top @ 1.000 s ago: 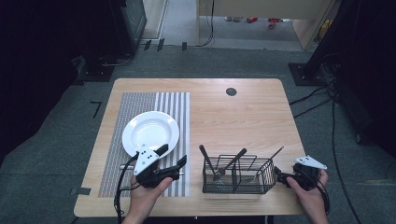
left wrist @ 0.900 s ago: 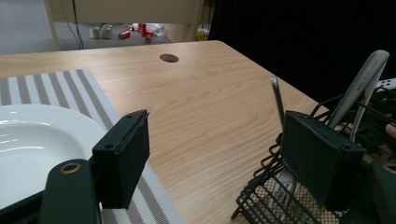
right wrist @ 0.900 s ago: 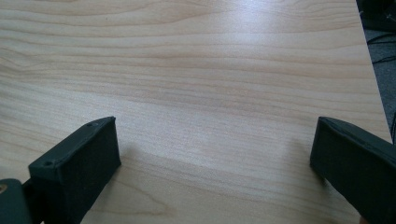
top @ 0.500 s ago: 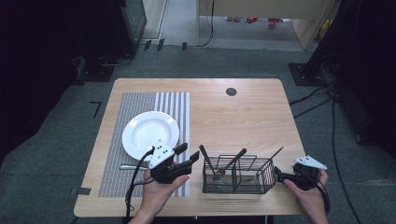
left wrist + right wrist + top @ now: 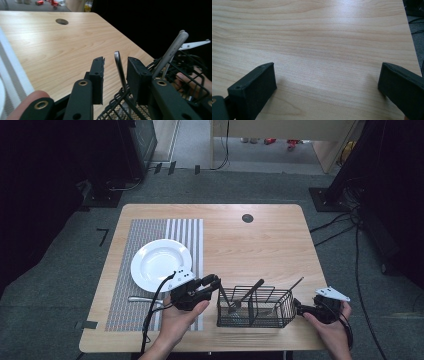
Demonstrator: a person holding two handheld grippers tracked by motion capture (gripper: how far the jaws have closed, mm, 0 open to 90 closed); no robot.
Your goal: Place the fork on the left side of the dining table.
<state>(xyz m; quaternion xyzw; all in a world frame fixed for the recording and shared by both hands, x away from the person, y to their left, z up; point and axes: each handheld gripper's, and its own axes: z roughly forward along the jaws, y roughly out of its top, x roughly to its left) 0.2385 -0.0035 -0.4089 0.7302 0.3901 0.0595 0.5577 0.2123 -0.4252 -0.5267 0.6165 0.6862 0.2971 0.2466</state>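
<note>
The basket's (image 5: pixel 254 309) contents are hard to count from the high view: three handles can be made out rising from it, but their heads are hidden behind the wire. In the left gripper view the basket's lower part is cut off, and one flat metal handle (image 5: pixel 120 68) stands between the jaws of the left gripper (image 5: pixel 214 282). The jaws are narrowly parted around it; whether either pad touches it cannot be told. A second, pale handle (image 5: pixel 172 50) leans beyond.

The right gripper (image 5: pixel 299 307) is held near the table's (image 5: pixel 260 240) right edge, just beside the basket, its jaws spread wide over bare wood (nothing lies between them in the right gripper view).

The table's far half is open except for one round hole (image 5: pixel 247 218). One plate (image 5: pixel 161 264) rests on one striped mat (image 5: pixel 150 232) at the left. One utensil (image 5: pixel 142 298) lies on the mat near the front edge, partly hidden by the left hand (image 5: pixel 180 317).
</note>
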